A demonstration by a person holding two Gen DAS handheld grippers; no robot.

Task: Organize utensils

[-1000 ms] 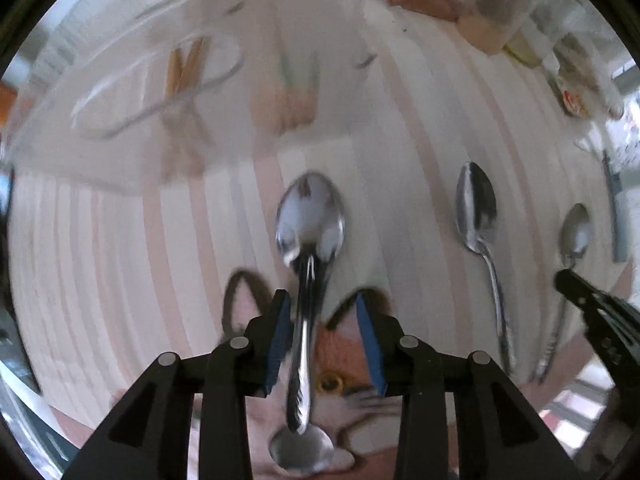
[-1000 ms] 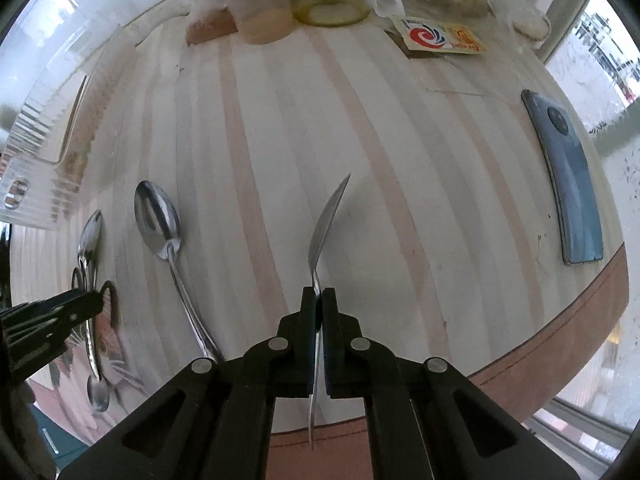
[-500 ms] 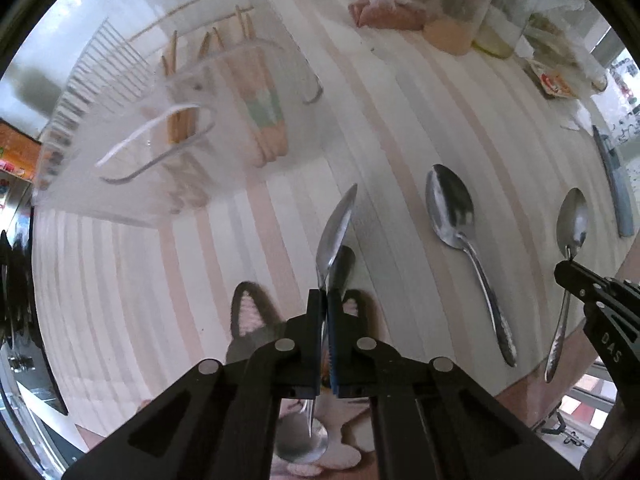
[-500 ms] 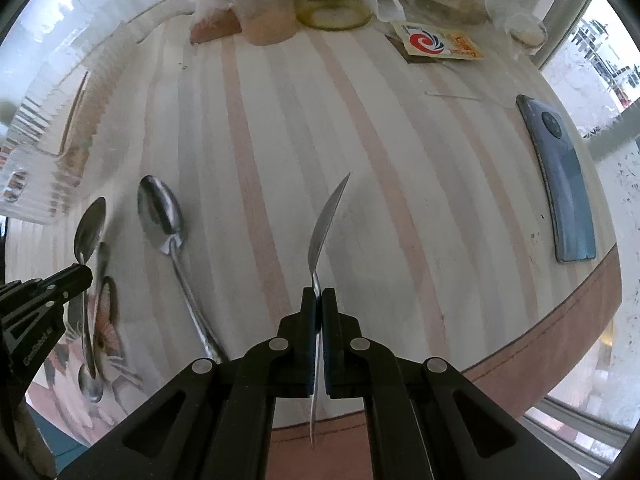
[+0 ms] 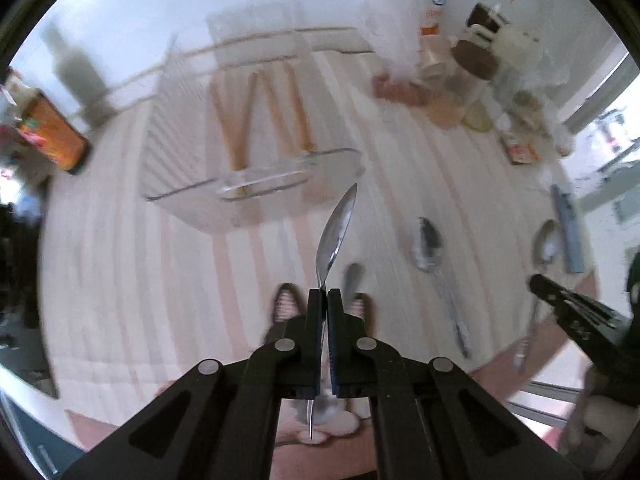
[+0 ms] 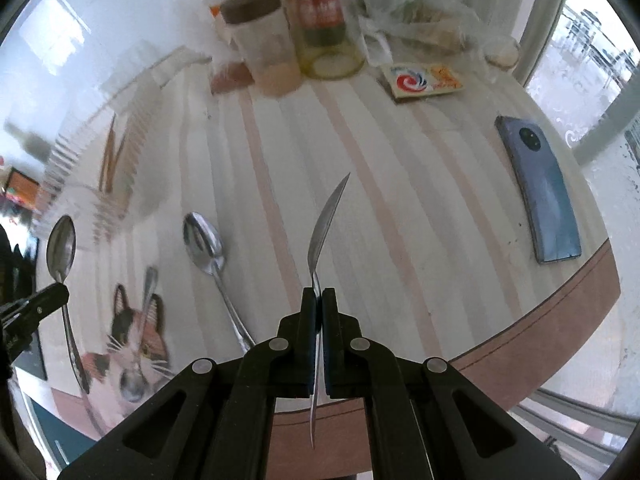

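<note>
My left gripper [image 5: 328, 300] is shut on a steel spoon [image 5: 334, 232], held edge-on above the striped table, bowl pointing toward a clear plastic organizer tray [image 5: 248, 152] that holds wooden chopsticks [image 5: 240, 128]. My right gripper [image 6: 319, 300] is shut on another steel spoon [image 6: 324, 224], also edge-on above the table. A third spoon [image 6: 204, 240] lies on the table between the grippers; it also shows in the left wrist view [image 5: 430, 244]. The right gripper [image 5: 560, 300] with its spoon shows at the right of the left wrist view.
A cat-face print [image 6: 136, 336] is on the tablecloth near the front edge. A blue phone [image 6: 540, 192] lies at the right. Jars and bottles [image 6: 260, 40], plastic bags and a small packet [image 6: 424, 80] crowd the back. An orange carton [image 5: 52, 136] stands at the far left.
My left gripper closed on the spoon lying on the cat print and lifted it, turning it edge-on and rising above the table. My right gripper also rose with its spoon.
</note>
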